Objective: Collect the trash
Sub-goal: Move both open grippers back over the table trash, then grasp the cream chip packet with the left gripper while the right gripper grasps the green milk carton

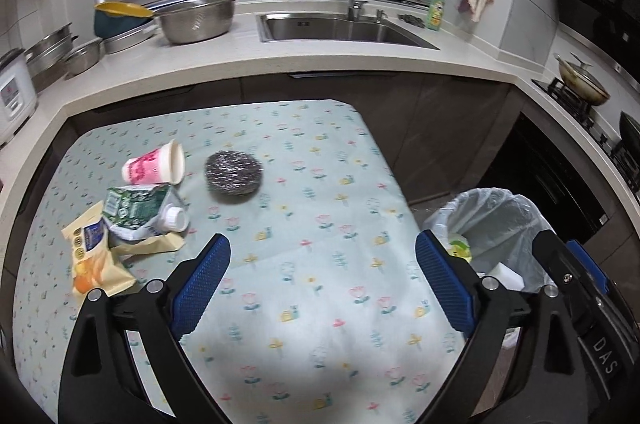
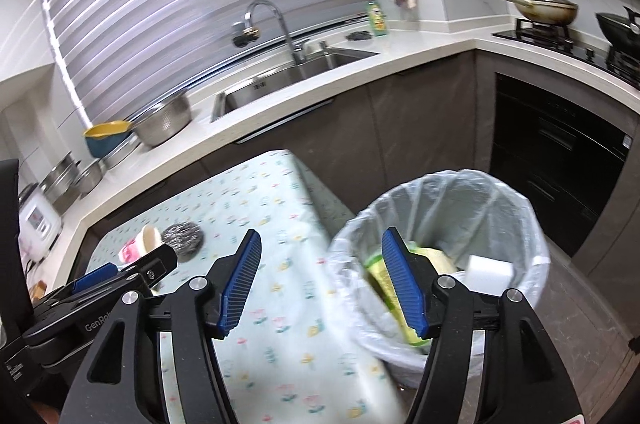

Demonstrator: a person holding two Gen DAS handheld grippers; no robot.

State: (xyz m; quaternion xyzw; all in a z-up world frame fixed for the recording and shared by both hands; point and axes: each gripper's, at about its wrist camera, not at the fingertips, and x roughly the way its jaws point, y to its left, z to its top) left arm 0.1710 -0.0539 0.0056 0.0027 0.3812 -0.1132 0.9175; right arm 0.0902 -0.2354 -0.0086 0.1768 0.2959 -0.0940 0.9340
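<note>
Left wrist view shows what we have yet to clear off the flowered tablecloth (image 1: 304,207): a pink paper cup (image 1: 154,167) tipped on its side at the far left, a steel wool scourer (image 1: 233,172) just to its right, and nearer us a heap of a crumpled green carton (image 1: 136,207) with a white cap (image 1: 175,218) lying over a tan and orange snack bag (image 1: 94,264). We judge all of it light. The cup looks thin-walled and likely to buckle, so we would pinch it across the rim or close gently around its middle. The scourer seems springy and rough, easy to grip anywhere across its width. The carton is already crushed, and the stiff neck under the cap looks like its firmest hold; the bag is probably slick film, best taken at a bunched edge. Our left gripper (image 1: 320,276) hovers above the near part of the cloth with its blue pads (image 1: 202,284) spread wide, holding and touching nothing, well apart from the heap. In the right wrist view our right gripper (image 2: 322,284) is also spread wide and empty, poised over the near rim of the lined trash bin (image 2: 520,216) that stands on the floor right of the table, with yellow-green packaging (image 2: 378,266) and a white block (image 2: 490,270) inside.
</note>
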